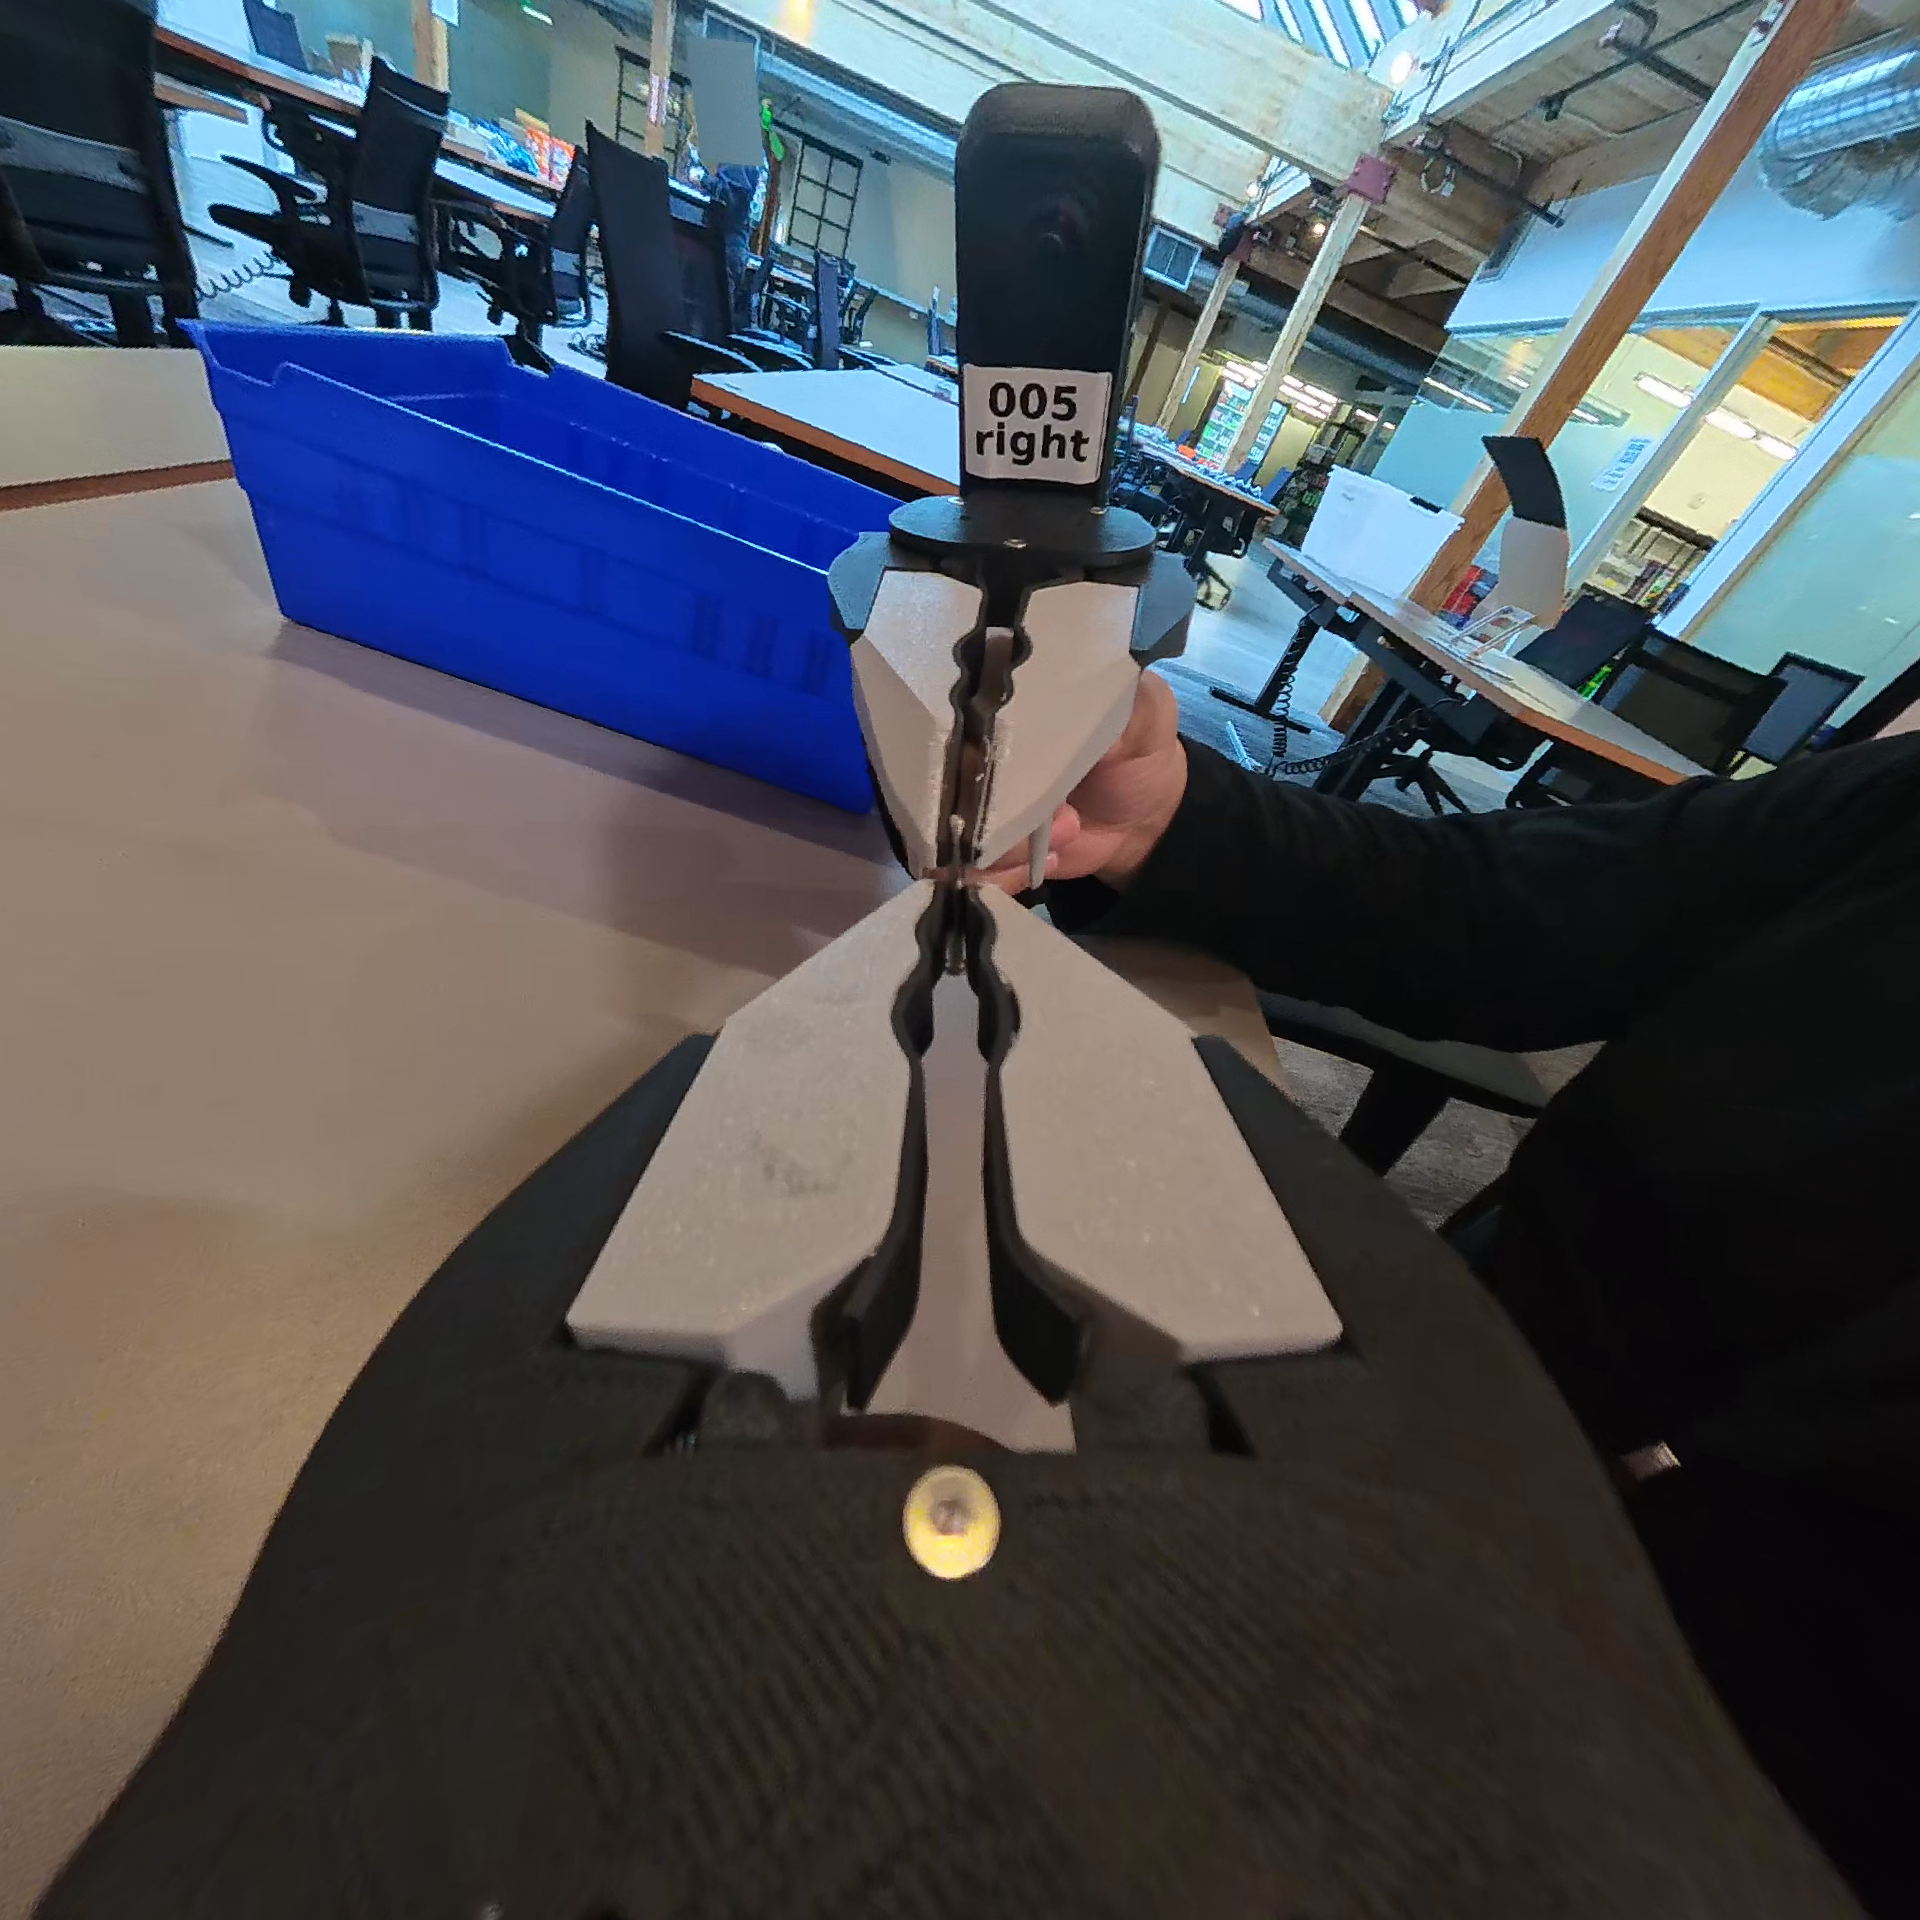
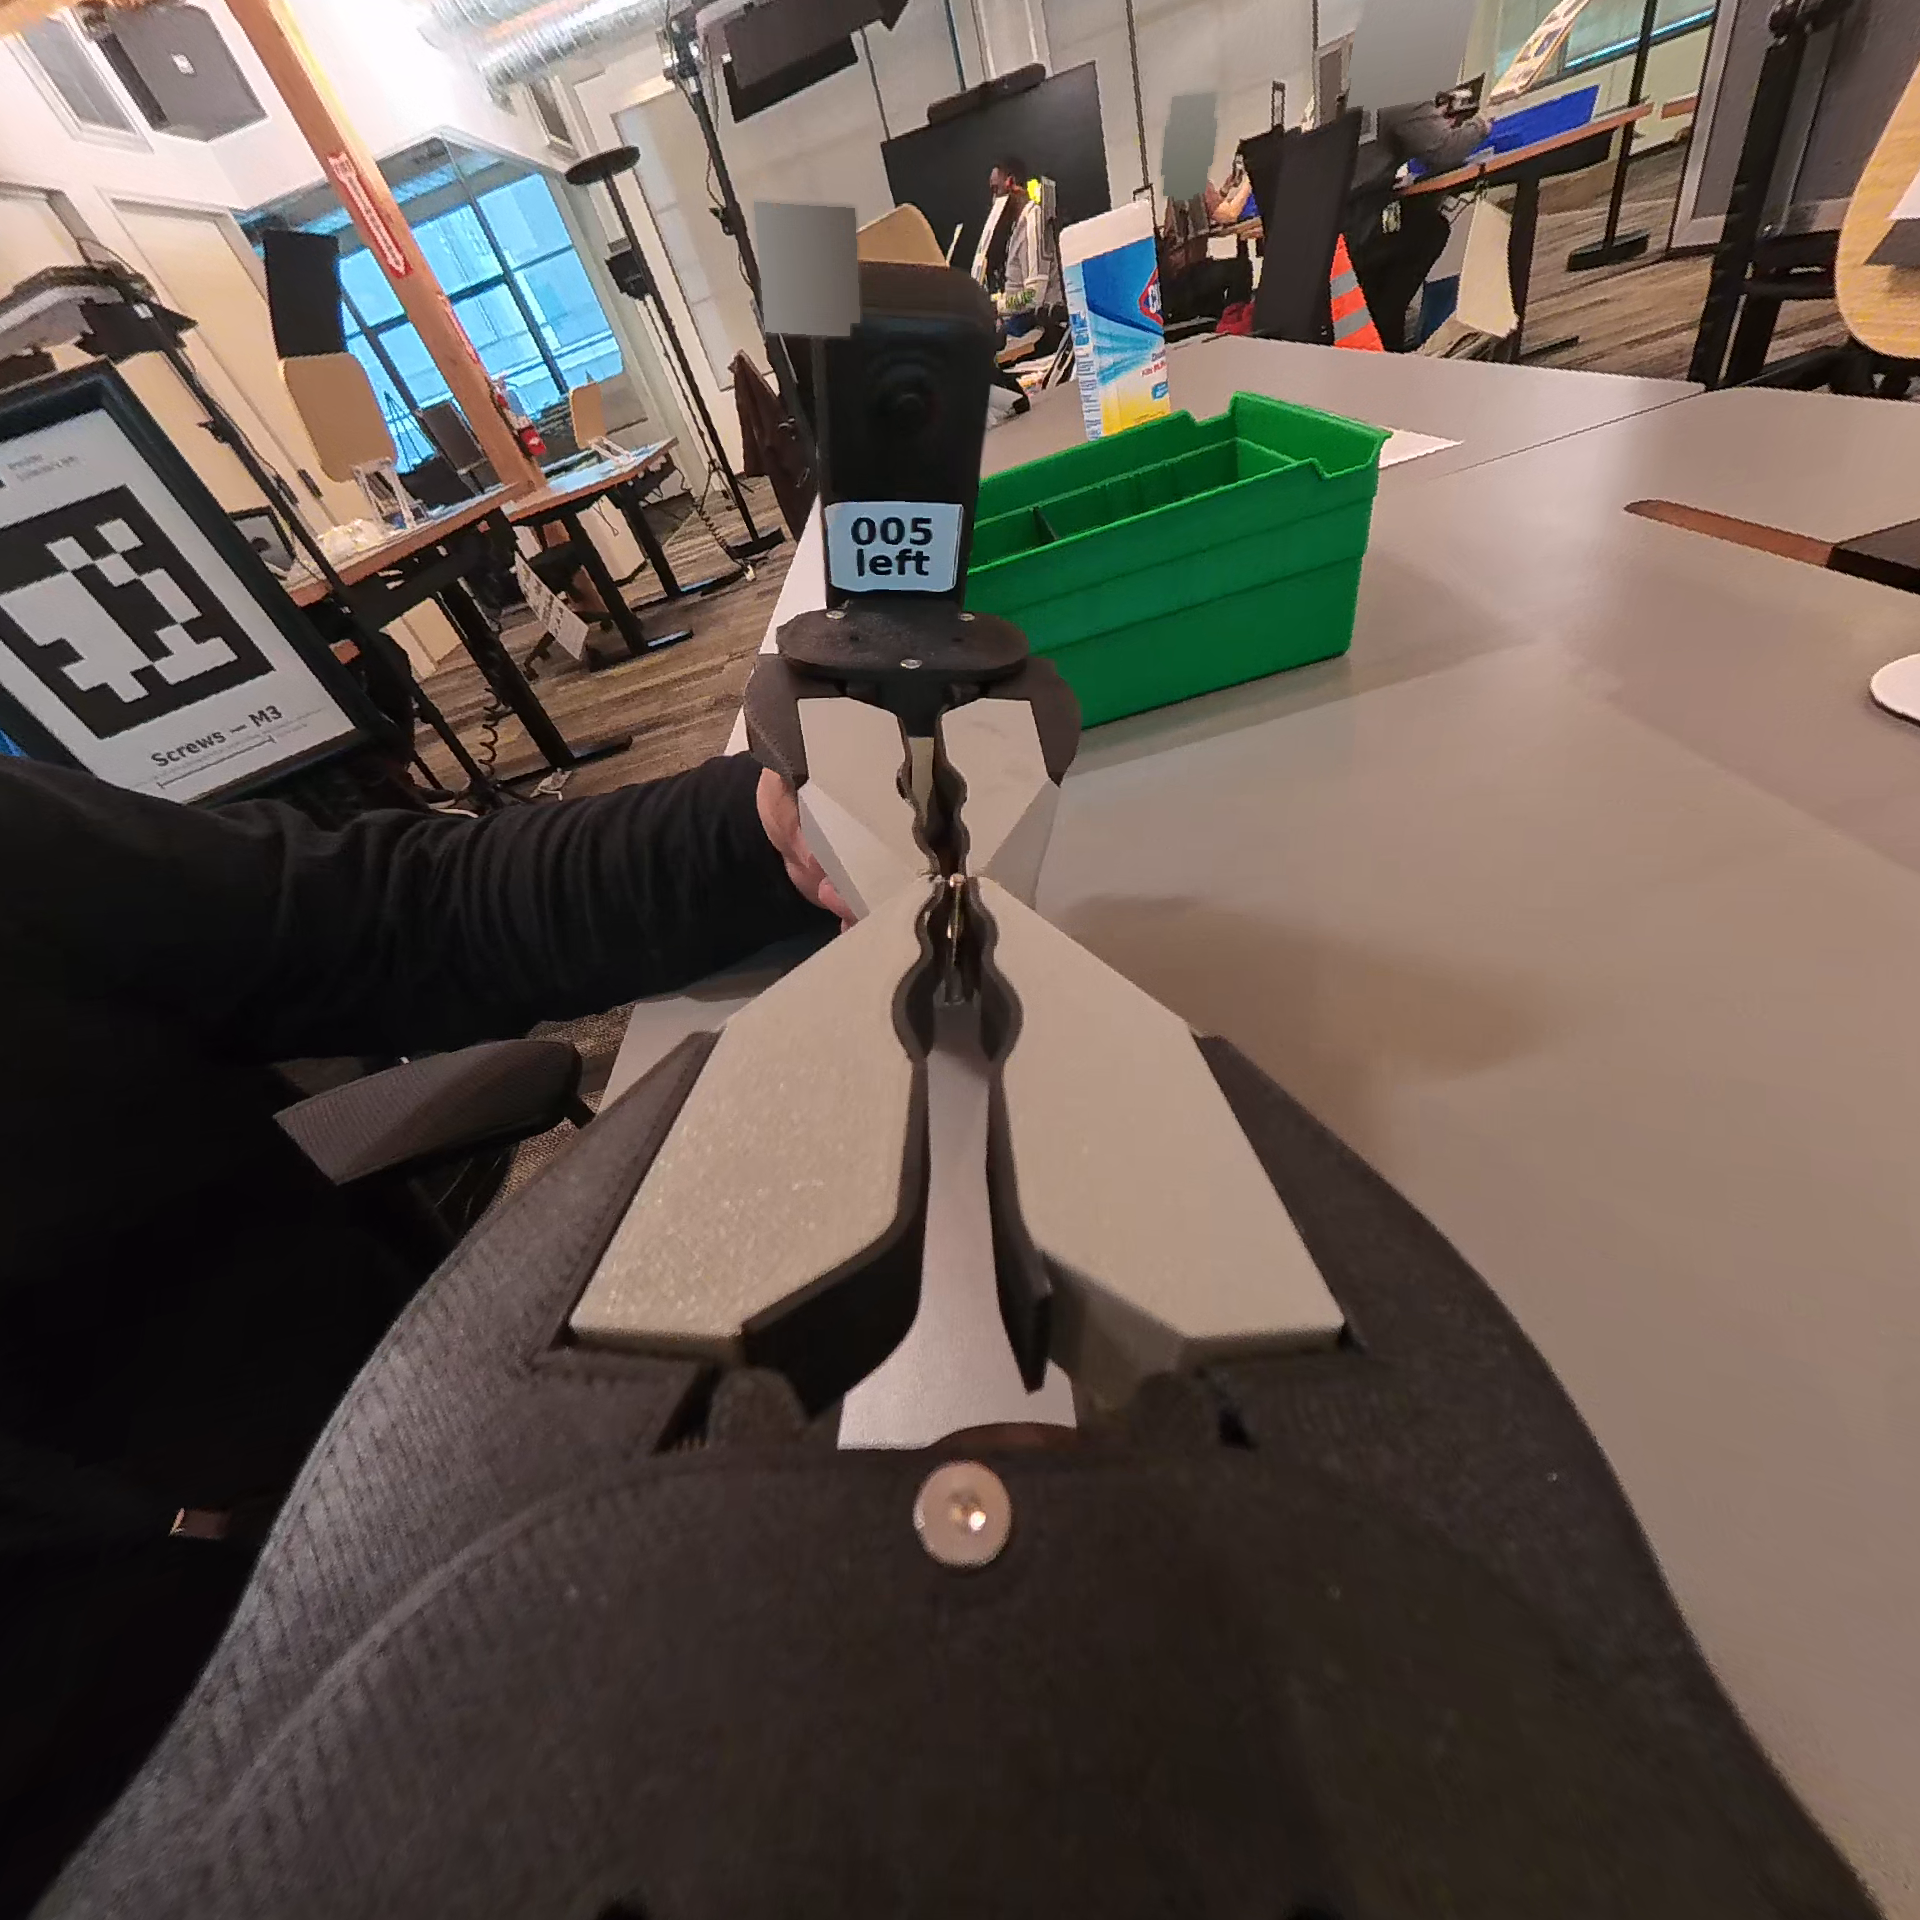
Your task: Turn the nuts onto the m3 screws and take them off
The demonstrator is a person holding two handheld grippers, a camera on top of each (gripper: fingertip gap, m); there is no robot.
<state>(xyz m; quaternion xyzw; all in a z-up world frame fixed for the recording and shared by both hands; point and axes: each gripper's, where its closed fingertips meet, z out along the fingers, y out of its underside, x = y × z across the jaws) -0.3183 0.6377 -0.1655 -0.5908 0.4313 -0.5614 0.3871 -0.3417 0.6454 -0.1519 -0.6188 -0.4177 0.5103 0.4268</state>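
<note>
My two grippers meet tip to tip above the grey table [image 2: 1455,935]. In the left wrist view my left gripper [image 1: 954,906] is shut on a thin dark screw [image 1: 953,951] lying along its finger gap. The right gripper [image 1: 960,864] faces it, also shut. In the right wrist view my right gripper [image 2: 951,896] is shut on a small shiny metal part [image 2: 950,920] at its tips, which looks like the nut on the screw's shaft. The left gripper [image 2: 941,868] touches it from the far side. The parts are too small to tell apart for certain.
A blue bin [image 1: 520,540] stands on the table behind the right gripper. A green bin [image 2: 1174,561] with dividers stands behind the left gripper, a wipes canister [image 2: 1117,322] beyond it. A person's black-sleeved arms [image 1: 1455,883] hold the grippers. A framed marker sign [image 2: 135,613] stands off the table. My two grippers' fingertips are within a few centimetres of each other.
</note>
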